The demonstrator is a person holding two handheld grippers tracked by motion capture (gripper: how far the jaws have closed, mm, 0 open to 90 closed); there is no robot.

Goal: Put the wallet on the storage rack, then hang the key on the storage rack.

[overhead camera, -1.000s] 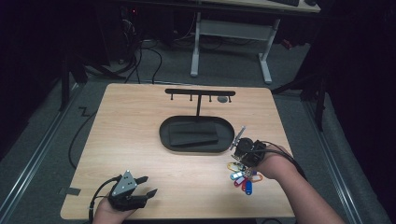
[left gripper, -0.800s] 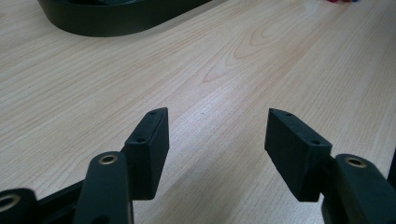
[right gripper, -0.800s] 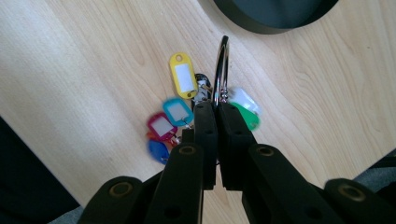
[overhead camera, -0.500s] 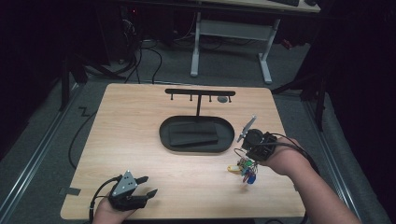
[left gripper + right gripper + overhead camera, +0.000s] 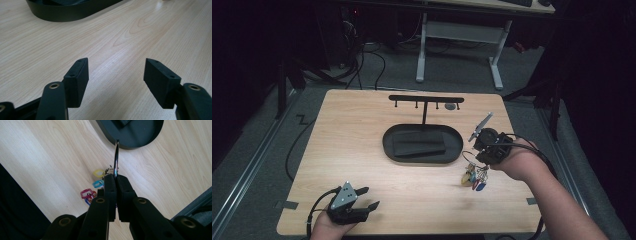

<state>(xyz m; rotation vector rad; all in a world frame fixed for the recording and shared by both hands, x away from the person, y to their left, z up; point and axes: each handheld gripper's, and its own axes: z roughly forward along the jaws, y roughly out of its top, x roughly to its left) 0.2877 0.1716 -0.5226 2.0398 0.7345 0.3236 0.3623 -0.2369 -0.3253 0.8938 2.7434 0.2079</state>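
High view, read from left to right with the oval black tray [image 5: 422, 145] as landmark. Near-left of the tray, at the table's [image 5: 362, 125] front edge, the left gripper [image 5: 369, 197] rests low over bare wood; the left gripper view shows its jaws spread wide with nothing between them and the tray's rim at upper left. Behind the tray stands a black T-shaped hook rack [image 5: 426, 100], its crossbar carrying small pegs. Just right of the tray, the right gripper [image 5: 477, 157] is lifted off the wood, and the key bunch [image 5: 475, 176] hangs beneath it, its coloured tags at or just above the wood. In the right gripper view the jaws are pressed together on the metal key ring [image 5: 116, 157], which rises edge-on toward the tray, with yellow, blue and pink tags [image 5: 98, 182] dangling below. The step in hand appears to be the carry after pick-up. The next move probably calls for raising the ring to peg height behind the tray, turning its open loop toward a peg, and threading it on before release.
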